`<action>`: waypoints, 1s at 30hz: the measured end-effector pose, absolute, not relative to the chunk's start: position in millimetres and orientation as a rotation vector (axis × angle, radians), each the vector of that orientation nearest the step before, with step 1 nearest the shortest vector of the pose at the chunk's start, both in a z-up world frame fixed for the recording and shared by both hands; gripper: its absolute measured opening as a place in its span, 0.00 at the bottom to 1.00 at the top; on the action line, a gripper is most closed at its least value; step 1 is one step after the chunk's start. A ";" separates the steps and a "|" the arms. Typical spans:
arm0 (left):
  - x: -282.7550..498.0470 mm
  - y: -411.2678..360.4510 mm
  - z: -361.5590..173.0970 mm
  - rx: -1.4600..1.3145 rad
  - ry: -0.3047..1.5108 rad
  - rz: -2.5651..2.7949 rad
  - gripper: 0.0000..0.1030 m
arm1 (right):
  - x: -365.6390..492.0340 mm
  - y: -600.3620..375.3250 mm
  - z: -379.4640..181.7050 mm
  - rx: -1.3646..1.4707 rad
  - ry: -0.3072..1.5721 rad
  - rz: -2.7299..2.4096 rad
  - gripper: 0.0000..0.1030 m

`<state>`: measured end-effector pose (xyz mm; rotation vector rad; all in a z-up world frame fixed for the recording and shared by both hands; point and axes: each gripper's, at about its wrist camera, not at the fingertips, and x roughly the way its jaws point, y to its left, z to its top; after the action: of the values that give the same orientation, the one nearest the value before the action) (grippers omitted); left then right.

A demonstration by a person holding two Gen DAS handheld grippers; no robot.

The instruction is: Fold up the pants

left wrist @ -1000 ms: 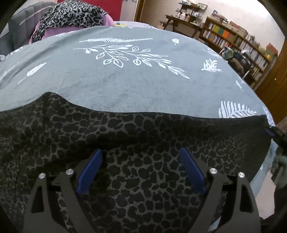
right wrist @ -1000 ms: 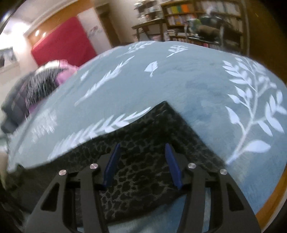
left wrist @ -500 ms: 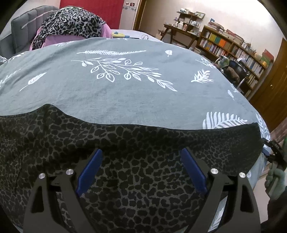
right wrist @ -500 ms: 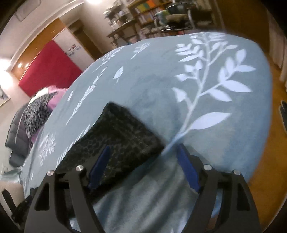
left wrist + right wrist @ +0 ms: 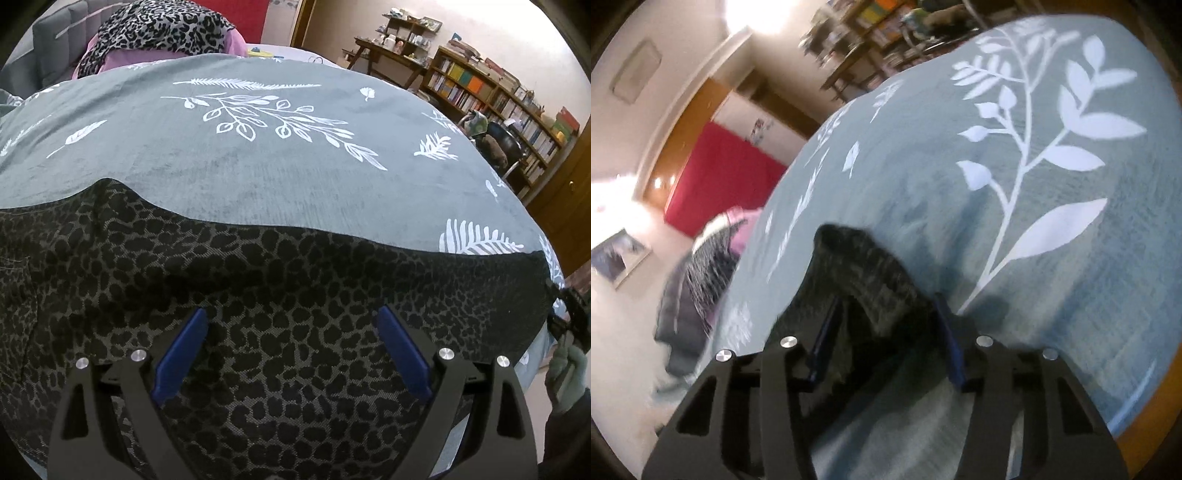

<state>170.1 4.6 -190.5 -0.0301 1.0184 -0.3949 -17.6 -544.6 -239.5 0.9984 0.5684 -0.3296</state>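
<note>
Dark leopard-print pants (image 5: 258,288) lie flat across the near part of a grey bedspread with white leaves (image 5: 280,177). My left gripper (image 5: 291,332) is open, its blue pads hovering just above the pants' middle. In the right wrist view, my right gripper (image 5: 886,332) has the pants' end (image 5: 864,266) bunched and raised between its blue pads; the jaws stand partly closed and the frame is blurred, so the grip is unclear. The right gripper also shows in the left wrist view (image 5: 570,314) at the pants' right end.
A pile of leopard and pink clothes (image 5: 162,33) lies at the bed's far left. Bookshelves (image 5: 498,99) and a desk stand beyond the bed on the right. The bed's right edge drops to a wooden floor (image 5: 1145,417).
My right gripper has moved onto the pants' end, narrowed its jaws, and the cloth has risen bunched between the pads. The left gripper has stayed open over the pants.
</note>
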 end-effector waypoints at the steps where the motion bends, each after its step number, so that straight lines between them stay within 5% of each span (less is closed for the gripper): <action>1: 169.8 4.3 -190.4 -0.031 1.019 -0.396 0.90 | -17.6 -542.1 -239.0 1.006 0.565 -0.340 0.50; 10: 168.7 2.2 -186.0 -0.036 1.008 -0.409 0.90 | -8.4 -527.7 -244.8 1.138 0.550 -0.209 0.50; 15: 165.3 3.3 -179.7 -0.039 0.994 -0.415 0.90 | 11.4 -513.5 -223.1 1.029 0.564 -0.181 0.17; 30: 159.2 39.7 -163.7 -0.150 0.947 -0.394 0.90 | 64.2 -345.0 -81.5 0.611 0.498 0.233 0.14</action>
<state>159.2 39.7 -163.7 -0.1495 0.9471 -0.3939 64.2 -345.0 -81.5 0.6113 0.4983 0.2331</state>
